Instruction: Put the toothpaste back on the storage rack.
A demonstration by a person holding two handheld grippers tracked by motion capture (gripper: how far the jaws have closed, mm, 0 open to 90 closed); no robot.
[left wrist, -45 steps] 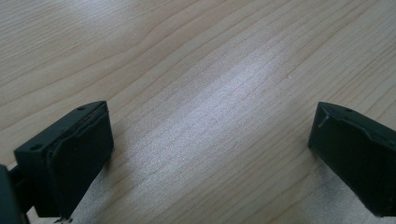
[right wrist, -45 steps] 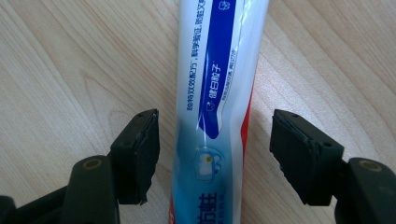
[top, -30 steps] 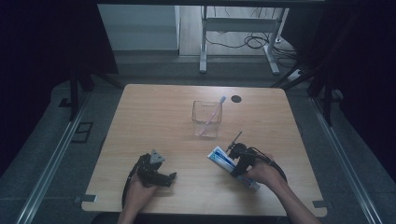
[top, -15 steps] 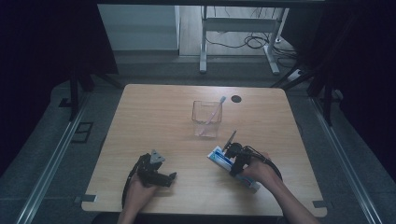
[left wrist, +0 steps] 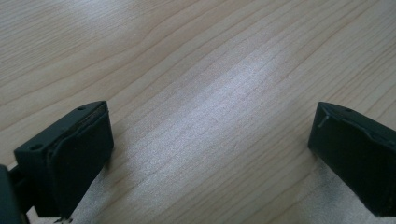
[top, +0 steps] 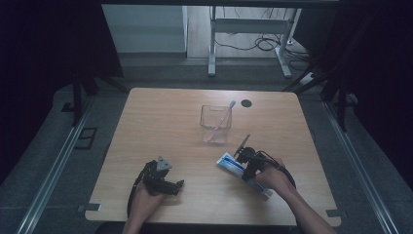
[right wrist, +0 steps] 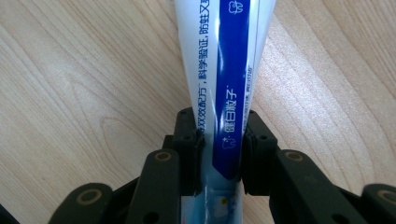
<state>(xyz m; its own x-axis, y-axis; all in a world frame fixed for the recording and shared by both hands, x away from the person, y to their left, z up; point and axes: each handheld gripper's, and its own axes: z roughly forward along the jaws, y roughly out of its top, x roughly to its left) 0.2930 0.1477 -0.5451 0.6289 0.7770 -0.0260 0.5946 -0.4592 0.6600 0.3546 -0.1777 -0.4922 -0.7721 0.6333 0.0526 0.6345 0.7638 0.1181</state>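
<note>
Right gripper view showed the right gripper (right wrist: 218, 154), jaws just closing, clenched across the toothpaste tube (right wrist: 224, 70) lying flat on the table (top: 160, 122), likely to lift it; the left gripper (left wrist: 210, 154) rested released.

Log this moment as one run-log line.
right hand-held gripper: jaws just closing, clamped on toothpaste tube | left hand-held gripper: open, idle on table

Right gripper (right wrist: 218, 154) fingers (right wrist: 187, 144) newly clamped on toothpaste tube (right wrist: 224, 70)

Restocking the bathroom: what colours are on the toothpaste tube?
The toothpaste tube is white with a dark blue stripe, clearest in the right gripper view.
</note>
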